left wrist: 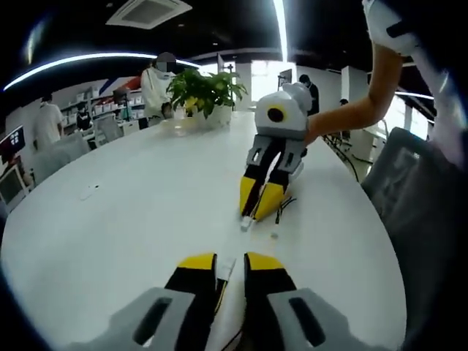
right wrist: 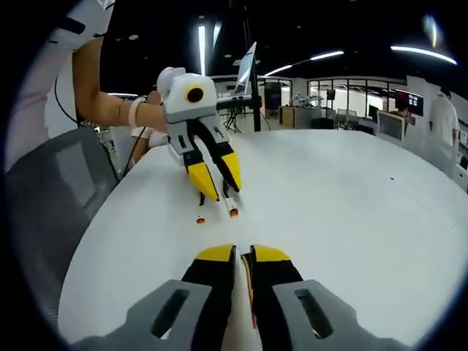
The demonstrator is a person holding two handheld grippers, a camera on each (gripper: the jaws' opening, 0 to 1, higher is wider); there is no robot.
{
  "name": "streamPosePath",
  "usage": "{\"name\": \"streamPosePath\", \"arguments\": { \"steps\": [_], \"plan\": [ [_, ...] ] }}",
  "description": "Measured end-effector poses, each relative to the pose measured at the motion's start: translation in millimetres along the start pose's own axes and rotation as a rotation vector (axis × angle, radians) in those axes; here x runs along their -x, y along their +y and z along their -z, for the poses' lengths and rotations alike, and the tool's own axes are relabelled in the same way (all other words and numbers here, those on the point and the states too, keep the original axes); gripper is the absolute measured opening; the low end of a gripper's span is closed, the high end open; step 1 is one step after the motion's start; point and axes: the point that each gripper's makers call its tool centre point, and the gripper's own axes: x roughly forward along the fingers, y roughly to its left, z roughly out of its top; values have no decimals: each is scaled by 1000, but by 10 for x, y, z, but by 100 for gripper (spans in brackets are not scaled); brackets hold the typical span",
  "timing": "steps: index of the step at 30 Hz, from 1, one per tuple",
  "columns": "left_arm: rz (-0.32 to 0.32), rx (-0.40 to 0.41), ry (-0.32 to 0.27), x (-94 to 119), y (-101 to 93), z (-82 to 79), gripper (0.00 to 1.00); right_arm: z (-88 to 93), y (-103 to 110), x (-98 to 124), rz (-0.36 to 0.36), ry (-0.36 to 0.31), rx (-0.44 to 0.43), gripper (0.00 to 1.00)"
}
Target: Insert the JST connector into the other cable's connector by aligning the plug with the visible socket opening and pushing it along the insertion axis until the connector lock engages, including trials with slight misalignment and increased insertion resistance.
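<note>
In the left gripper view, the left gripper (left wrist: pixel 230 272) rises from the bottom edge with its yellow-tipped black fingers (left wrist: pixel 196 272) drawn nearly together, pinching a thin cable with a small white connector (left wrist: pixel 227 272) that pokes up through the narrow gap. To the left and behind, people stand by shelves, and a leafy green potted plant (left wrist: pixel 205 91) sits at the far end of the large white oval desk (left wrist: pixel 131 212). Further right, the right gripper (left wrist: pixel 256 212) comes down onto the desk, held by a person's bare forearm (left wrist: pixel 351 113). Its fingers are pressed close, gripping a dark thin cable (left wrist: pixel 284 206) that trails to their right, and a small white JST plug (left wrist: pixel 246 223) shows at their tips, resting on or just above the desk surface. A grey mesh office chair (left wrist: pixel 417 190) stands at the far right.

In the right gripper view, the grey chair is at the left, beside the person's arm. The left gripper (right wrist: pixel 217 191) points down at the desk (right wrist: pixel 351 212) with fingers slightly apart at the tips; two thin wires hang from them ending in small orange-tipped terminals (right wrist: pixel 234 213) lying on the desk. At the bottom centre, the right gripper (right wrist: pixel 243 259) has its fingers (right wrist: pixel 212 267) almost shut on a thin cable with a reddish wire (right wrist: pixel 252 300) running down the gap. The two connectors are well apart, not mated.
</note>
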Motion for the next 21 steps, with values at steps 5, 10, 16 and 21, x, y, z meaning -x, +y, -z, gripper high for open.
{"name": "streamPosePath", "arguments": {
  "steps": [5, 10, 16, 21],
  "plan": [
    [5, 1, 17, -30, 2, 63, 7, 42, -1, -26, -8, 12, 12, 6],
    [9, 4, 18, -48, 5, 98, 7, 59, 13, -38, -20, 15, 22, 6],
    [26, -8, 25, -78, 0, 145, 7, 69, 8, -49, -29, 11, 33, 5],
    [31, -16, 23, -79, 19, 167, 7, 72, 7, -49, -32, 7, 31, 5]
  ]
}}
